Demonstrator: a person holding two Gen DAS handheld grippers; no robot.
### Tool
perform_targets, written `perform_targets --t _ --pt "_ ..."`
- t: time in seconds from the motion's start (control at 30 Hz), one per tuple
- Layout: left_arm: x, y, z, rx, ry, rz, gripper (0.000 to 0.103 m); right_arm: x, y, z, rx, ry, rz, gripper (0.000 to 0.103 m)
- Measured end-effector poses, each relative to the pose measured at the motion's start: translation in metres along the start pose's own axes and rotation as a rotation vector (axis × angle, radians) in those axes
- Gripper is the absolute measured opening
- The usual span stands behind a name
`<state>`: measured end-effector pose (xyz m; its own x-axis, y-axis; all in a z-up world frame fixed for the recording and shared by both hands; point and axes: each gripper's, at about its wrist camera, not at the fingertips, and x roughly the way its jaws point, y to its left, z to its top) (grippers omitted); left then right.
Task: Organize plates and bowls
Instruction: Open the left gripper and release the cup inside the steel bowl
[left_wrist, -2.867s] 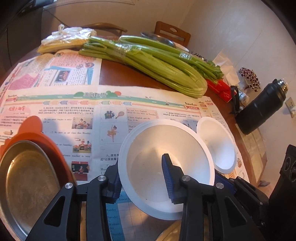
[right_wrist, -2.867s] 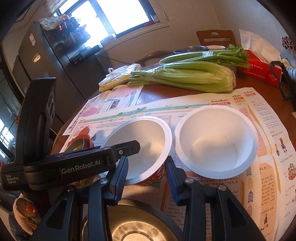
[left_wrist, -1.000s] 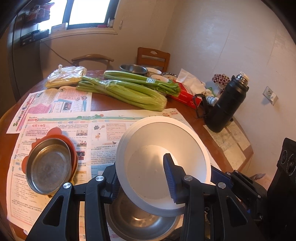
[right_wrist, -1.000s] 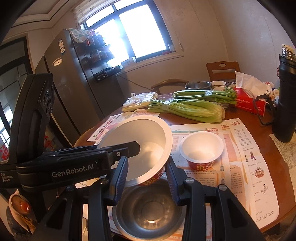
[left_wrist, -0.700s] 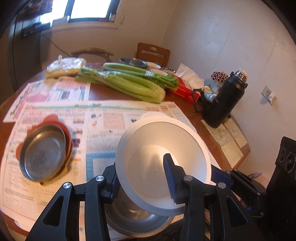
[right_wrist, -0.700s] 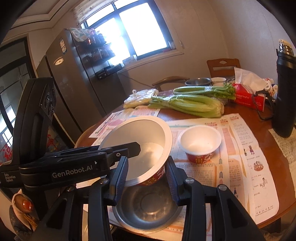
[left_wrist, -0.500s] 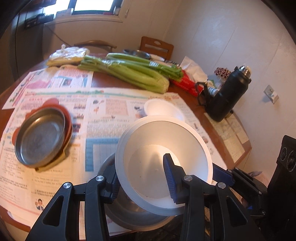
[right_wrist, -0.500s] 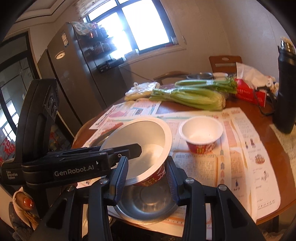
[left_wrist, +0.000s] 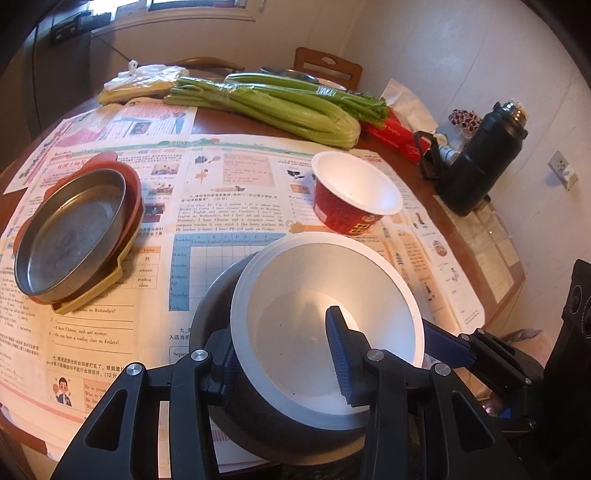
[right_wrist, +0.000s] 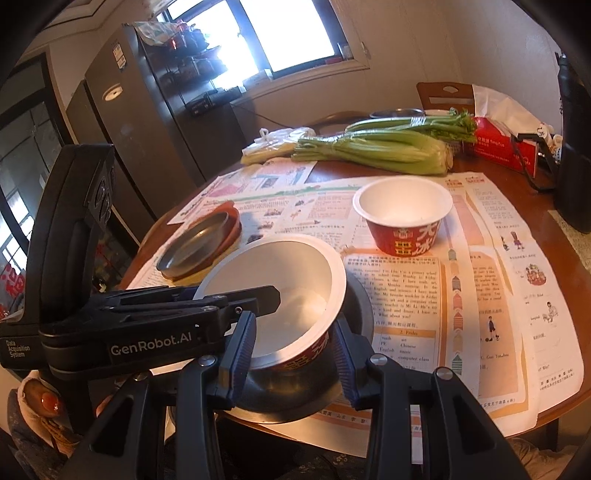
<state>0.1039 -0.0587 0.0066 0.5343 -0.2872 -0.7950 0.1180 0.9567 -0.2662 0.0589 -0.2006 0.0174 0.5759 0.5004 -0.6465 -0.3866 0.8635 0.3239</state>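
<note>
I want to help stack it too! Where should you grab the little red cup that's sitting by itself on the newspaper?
Probably pinch the rim. The red cup stands upright and open-topped on the newspaper, so come down from above with one finger inside and one outside its white lip. Its near side is free; celery lies behind it. The left gripper holds its matching cup that way.

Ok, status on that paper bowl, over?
Left claw shut on paper bowl rim. Right claw open, straddling it. Bowl low over steel bowl, contact unclear. Second paper bowl stands apart; nothing blocking.
</note>
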Motion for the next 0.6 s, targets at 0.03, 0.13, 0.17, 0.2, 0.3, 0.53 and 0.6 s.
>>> perform_targets --t 0.03,0.13,0.17,0.2,0.3,0.53,0.6 --pt "0.001 0.000 0.000 -0.001 -0.001 0.004 0.042 0.002 -0.001 -0.001 0.004 0.004 0.003 0.042" --pt "0.003 0.001 -0.001 -0.003 -0.002 0.010 0.042 0.005 -0.002 -0.001 0.010 0.012 0.004 0.042" --pt "0.004 0.001 0.000 -0.002 -0.002 0.012 0.042 0.006 -0.002 -0.001 0.008 0.012 0.003 0.042" --pt "0.004 0.000 0.000 0.001 -0.001 0.015 0.042 0.007 -0.002 -0.001 0.006 0.012 0.001 0.042" --pt "0.007 0.001 -0.001 0.003 0.005 0.020 0.042 0.008 -0.003 -0.002 0.003 0.016 -0.002 0.042" --pt "0.013 0.004 -0.001 0.002 0.013 0.030 0.042 0.015 -0.005 -0.004 -0.003 0.026 -0.008 0.042" --pt "0.014 0.004 -0.001 0.004 0.012 0.031 0.042 0.016 -0.005 -0.004 -0.009 0.023 -0.017 0.042"
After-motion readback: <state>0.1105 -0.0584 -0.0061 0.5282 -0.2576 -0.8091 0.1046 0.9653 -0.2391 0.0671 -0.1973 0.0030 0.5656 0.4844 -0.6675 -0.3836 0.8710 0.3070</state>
